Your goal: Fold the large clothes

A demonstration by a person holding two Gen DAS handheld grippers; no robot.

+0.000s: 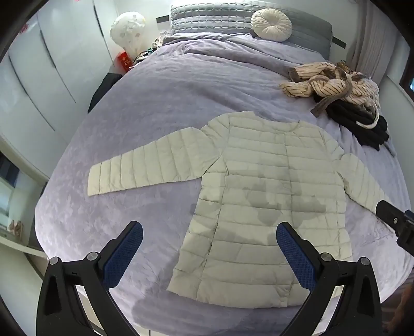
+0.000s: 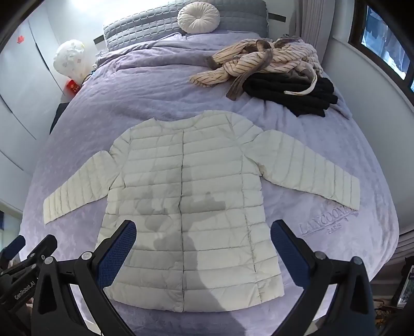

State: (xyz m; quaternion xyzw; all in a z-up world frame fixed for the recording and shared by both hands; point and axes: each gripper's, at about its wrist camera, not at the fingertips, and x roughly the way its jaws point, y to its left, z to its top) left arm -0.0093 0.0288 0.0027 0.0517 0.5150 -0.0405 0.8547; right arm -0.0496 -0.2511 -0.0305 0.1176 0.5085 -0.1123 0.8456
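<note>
A cream quilted puffer jacket [image 1: 261, 196] [image 2: 191, 196] lies flat and face up on the lilac bedspread [image 1: 155, 108] [image 2: 145, 93], both sleeves spread out to the sides, hem toward me. My left gripper [image 1: 209, 232] hovers open above the jacket's lower left part, nothing between its blue pads. My right gripper [image 2: 203, 231] hovers open above the lower middle of the jacket, also holding nothing. The right gripper's black body shows at the right edge of the left wrist view, near the jacket's right cuff.
A heap of striped cream and black clothes [image 1: 341, 90] [image 2: 274, 77] lies at the bed's far right. A round white cushion [image 1: 271, 24] [image 2: 198, 18] rests on the grey pillows. White wardrobe doors [image 1: 44, 77] stand left; a window [image 2: 385, 44] is at right.
</note>
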